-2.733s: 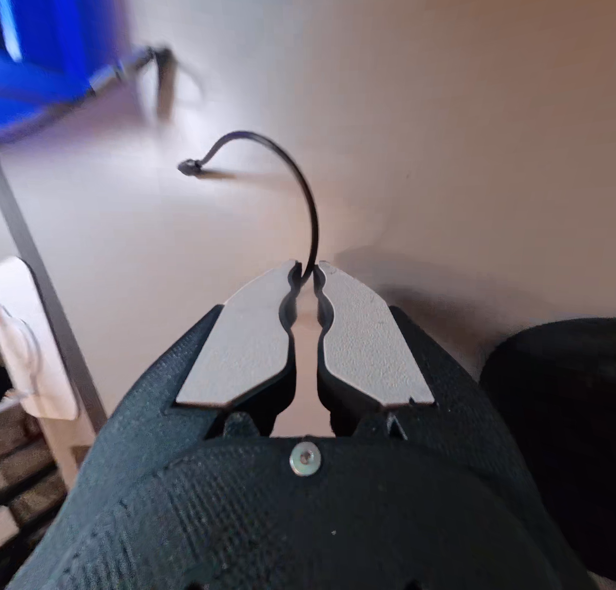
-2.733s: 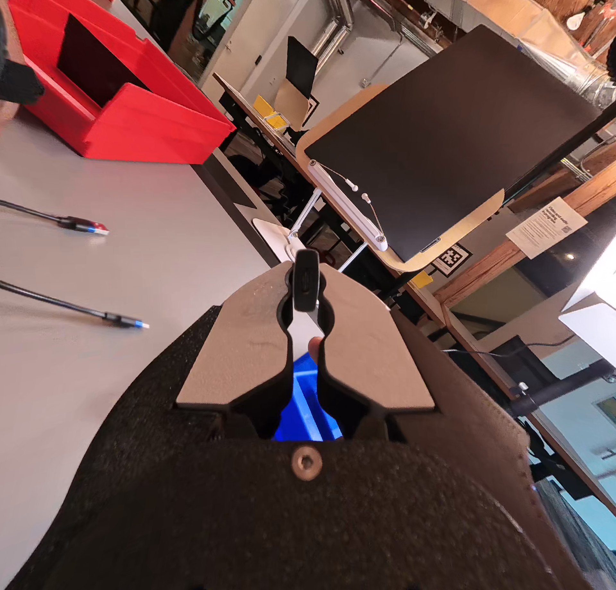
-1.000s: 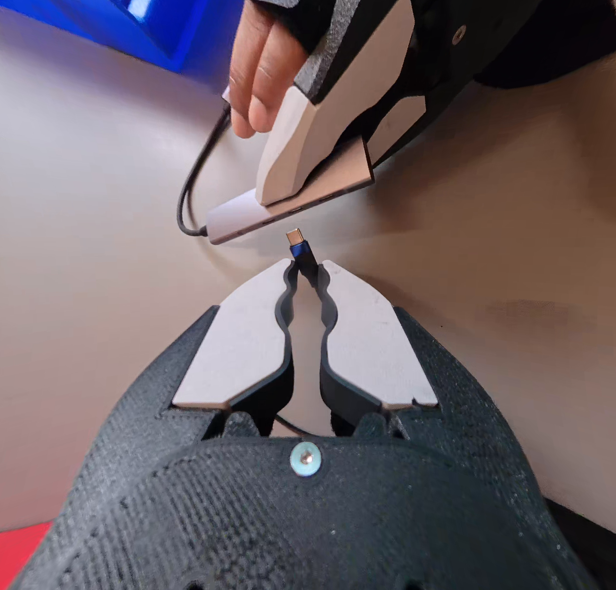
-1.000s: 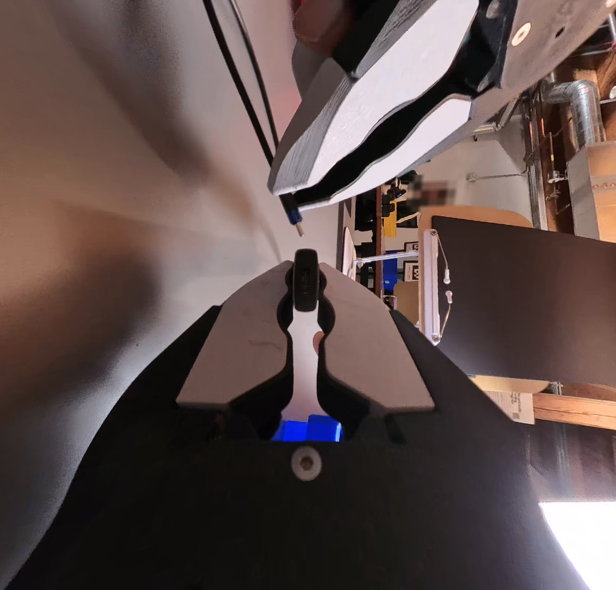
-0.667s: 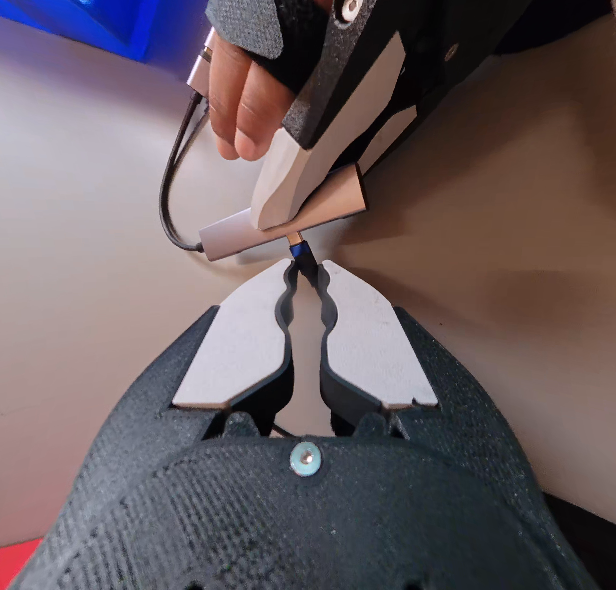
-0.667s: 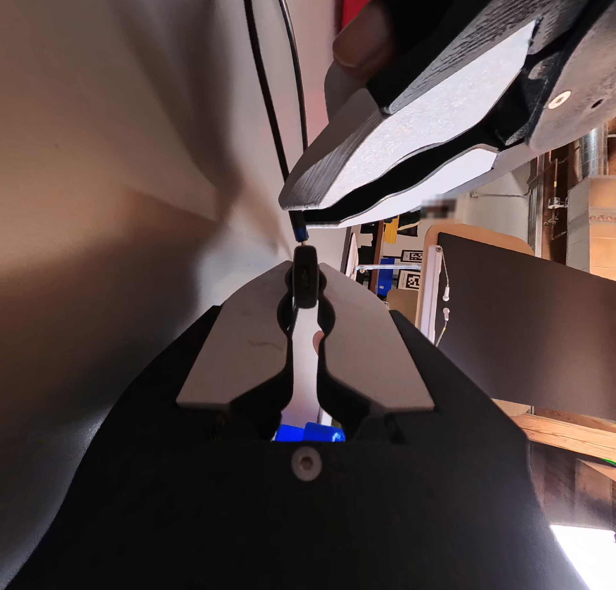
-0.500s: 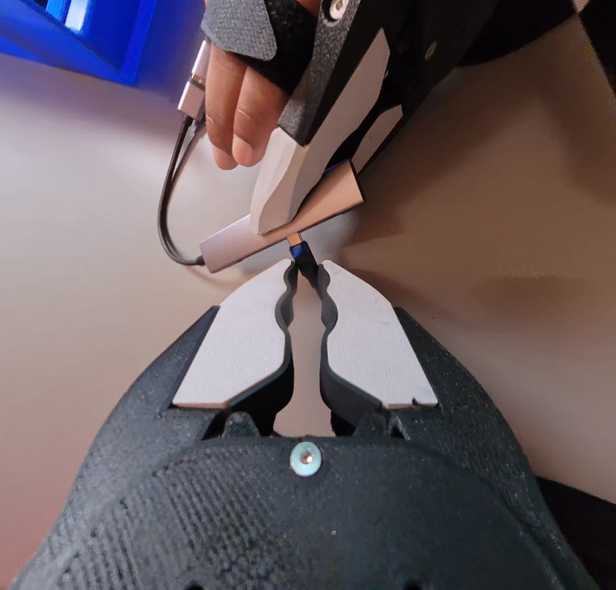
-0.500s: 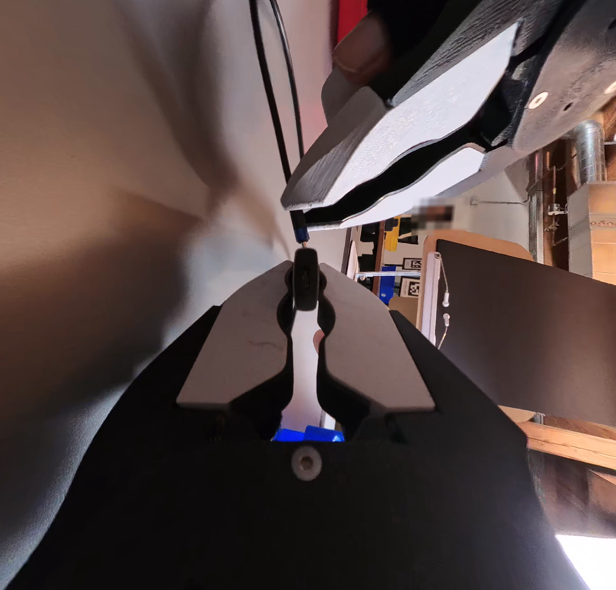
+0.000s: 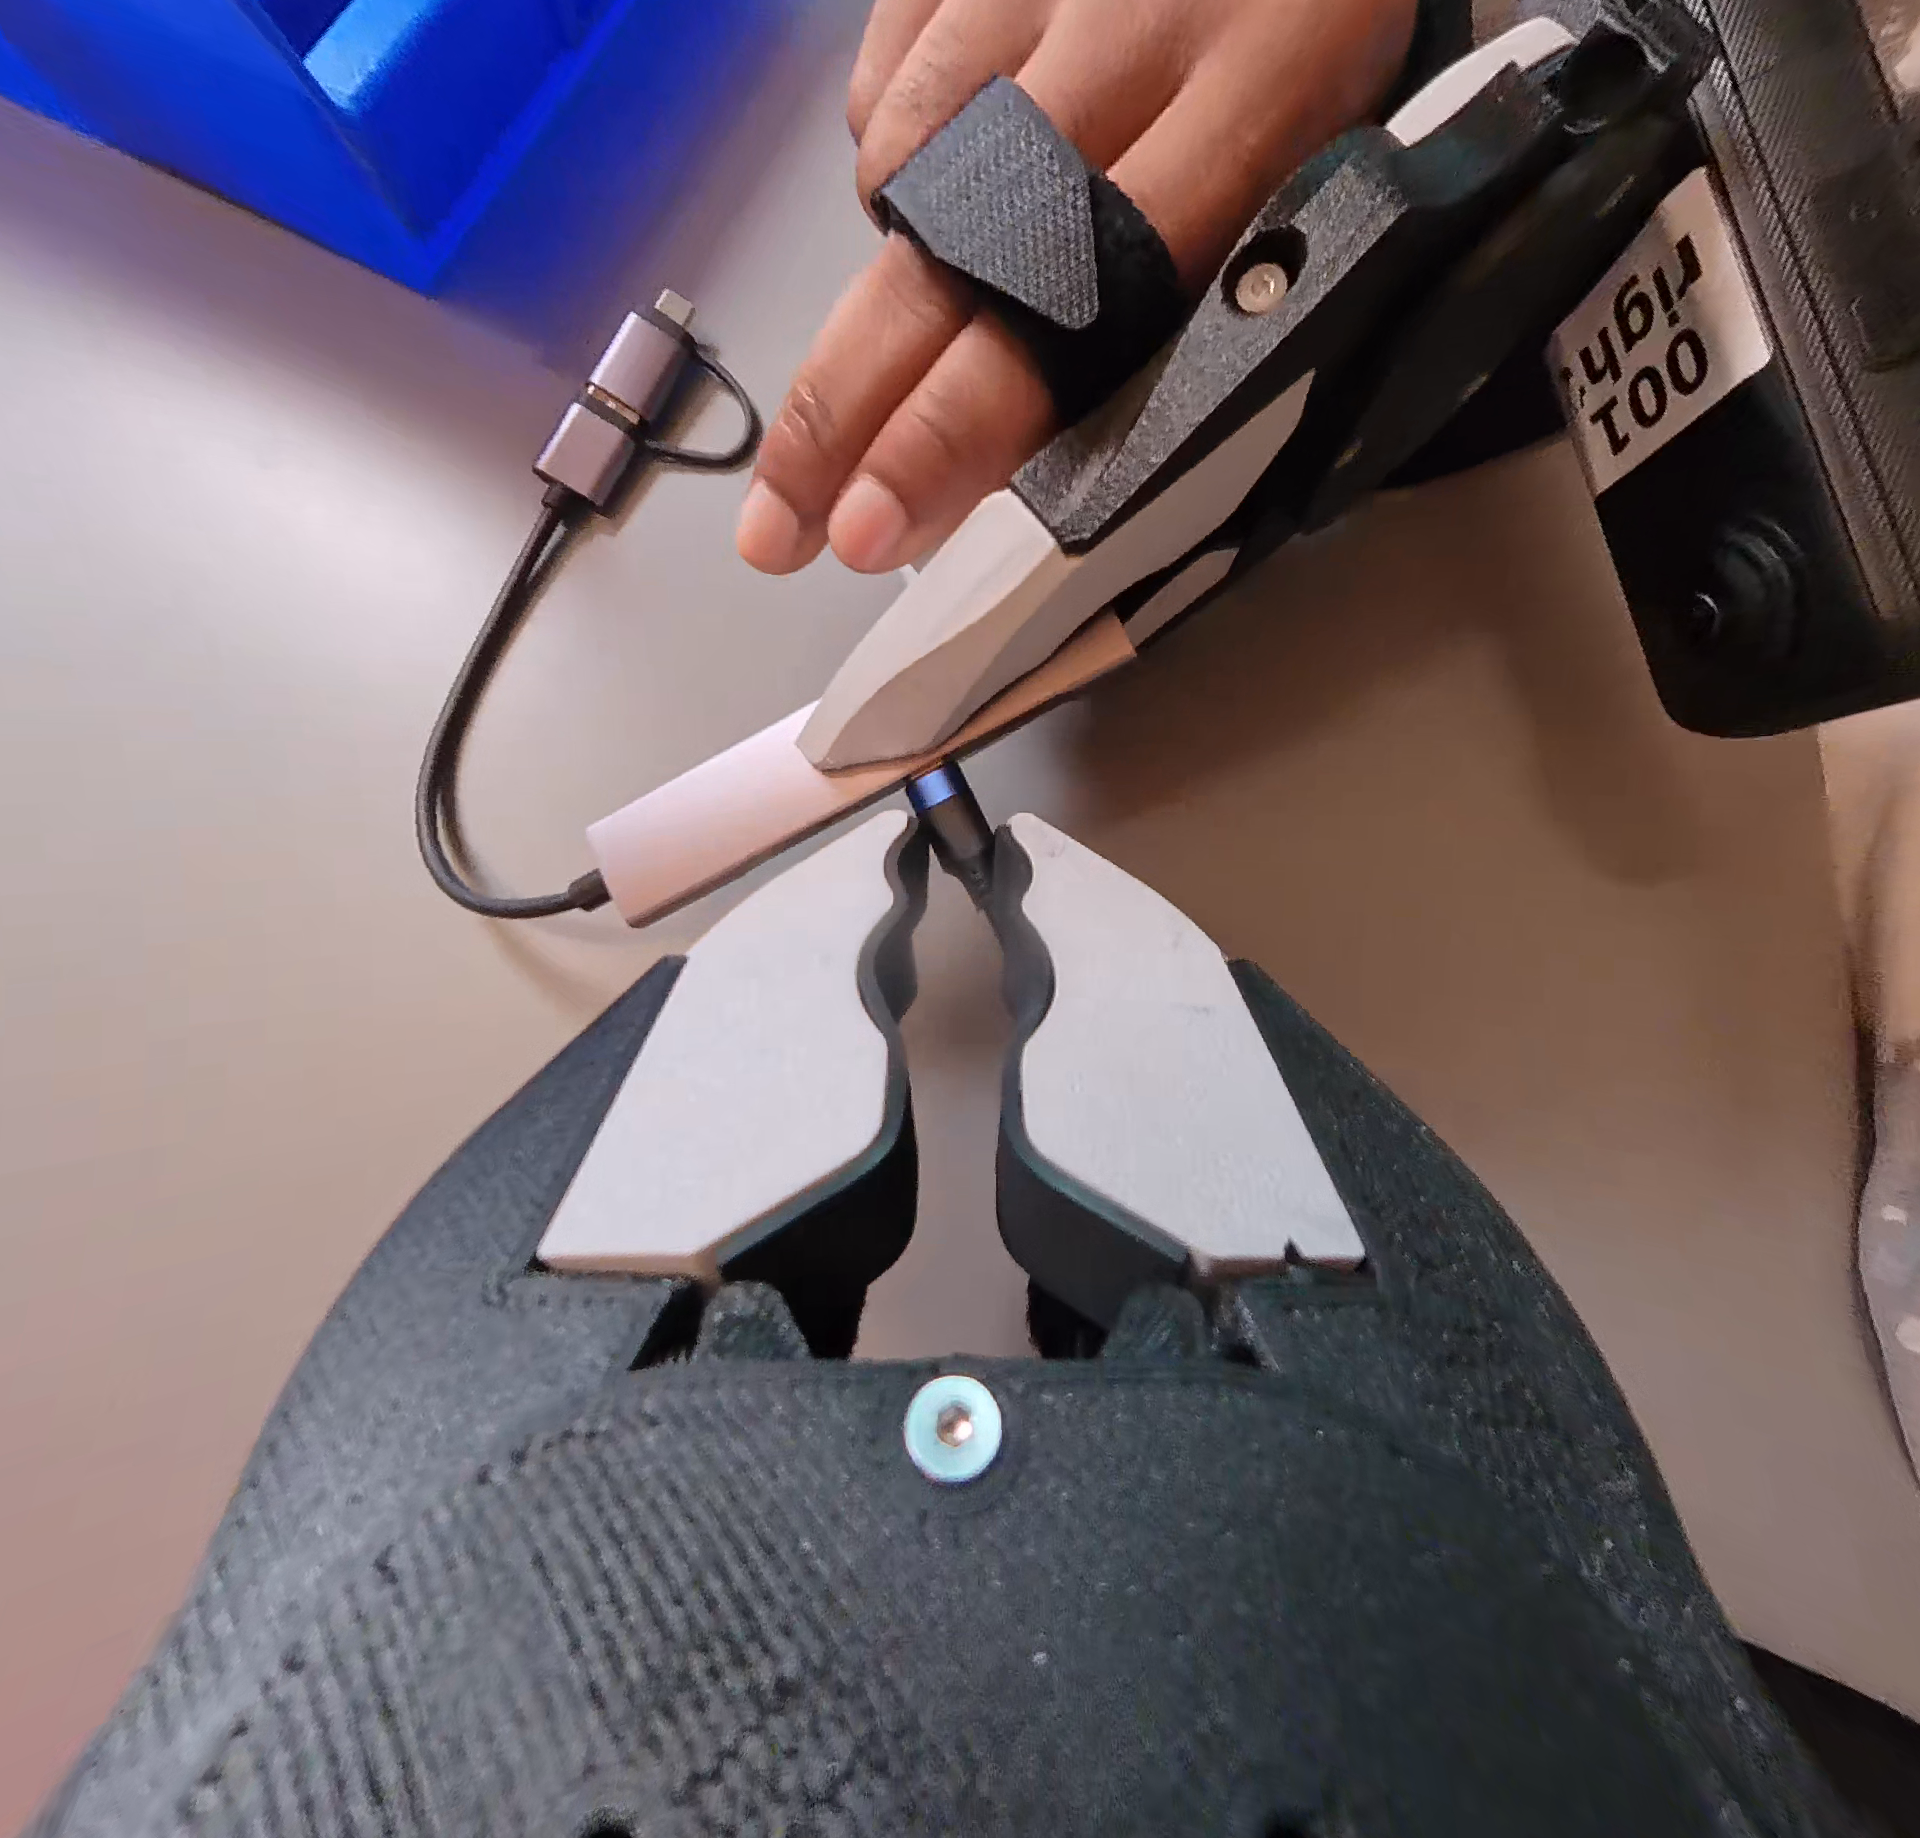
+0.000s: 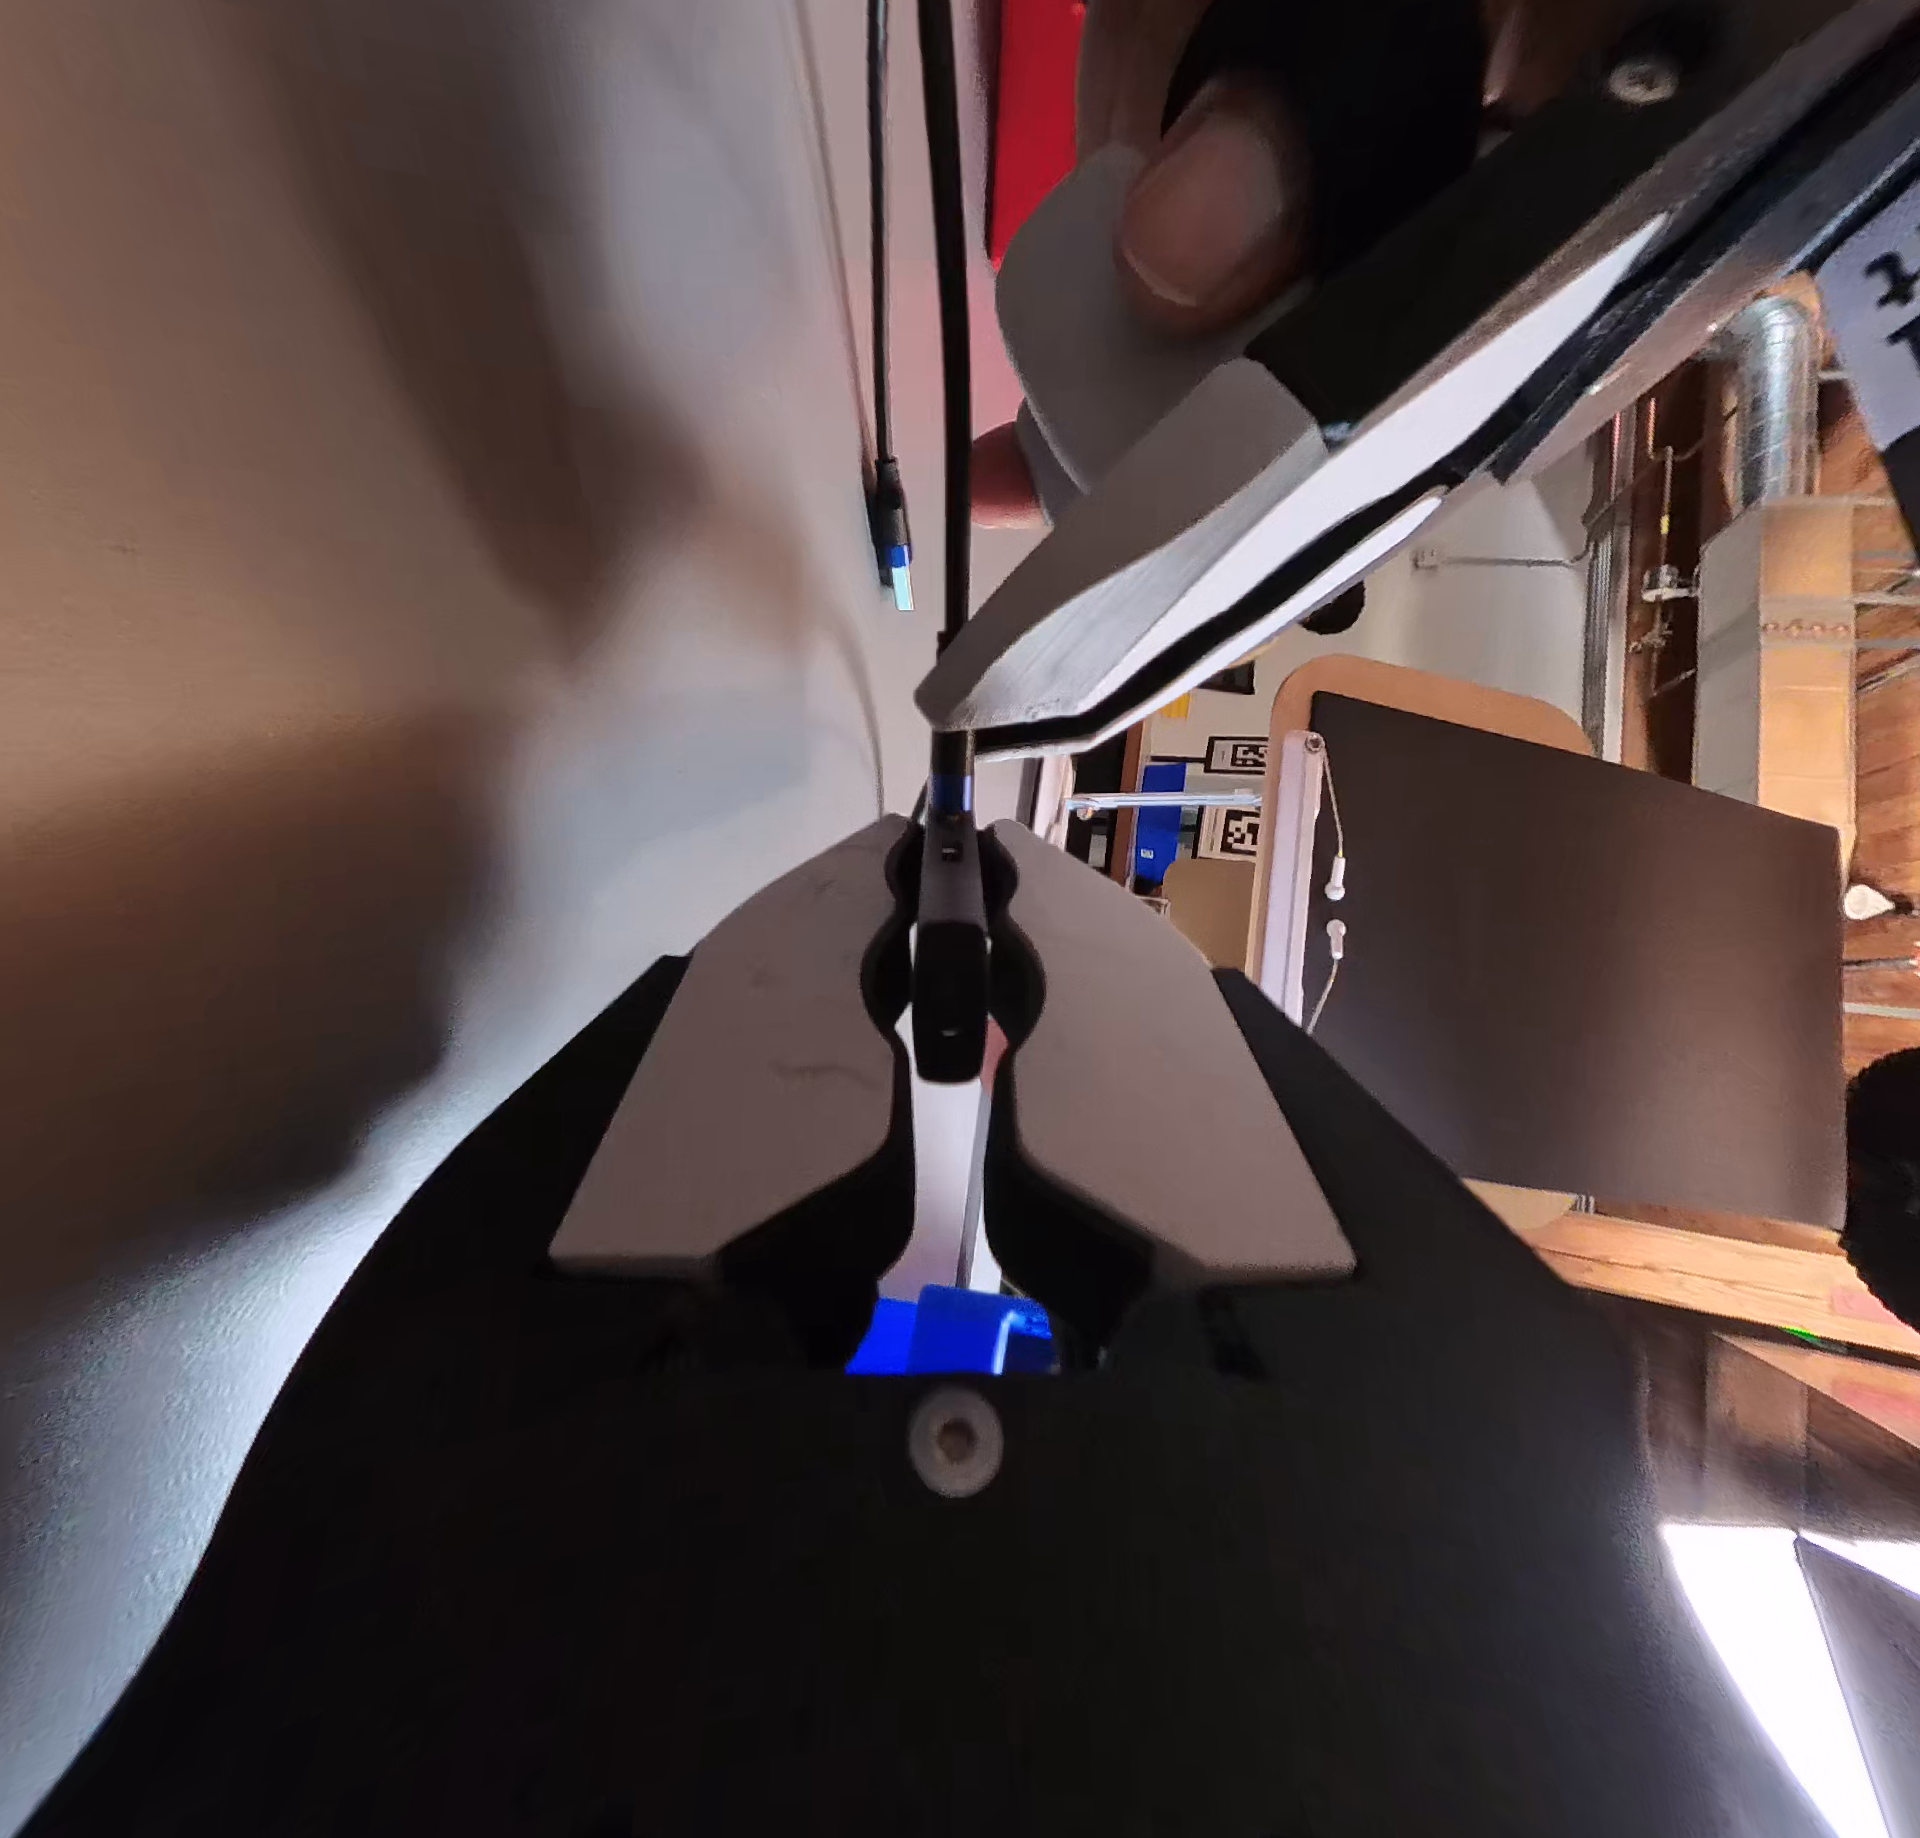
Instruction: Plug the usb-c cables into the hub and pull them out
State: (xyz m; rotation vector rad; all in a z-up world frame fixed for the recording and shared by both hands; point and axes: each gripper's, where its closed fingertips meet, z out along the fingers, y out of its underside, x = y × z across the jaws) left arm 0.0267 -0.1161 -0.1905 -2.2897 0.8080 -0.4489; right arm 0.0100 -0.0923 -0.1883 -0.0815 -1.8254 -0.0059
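Left gripper [image 9: 956, 838] is clenched on a dark plug [image 9: 954, 832] with a blue collar; its metal tip is sunk into the long side of the hub [image 9: 727, 832], a pale slim bar held off the beige table [image 9: 208, 697]; right gripper [image 10: 948, 843] is clamped across the hub's other end, a hand [image 9: 1039, 282] strapped to it; the hub's own short cable [image 9: 457, 739] loops away to a grey double plug [image 9: 613, 406] lying near a blue bin [image 9: 312, 74]; bare tabletop lies to the left; in the right wrist view a spare blue-tipped cable [image 10: 894, 552] lies beyond, before a red bin [image 10: 1023, 95].
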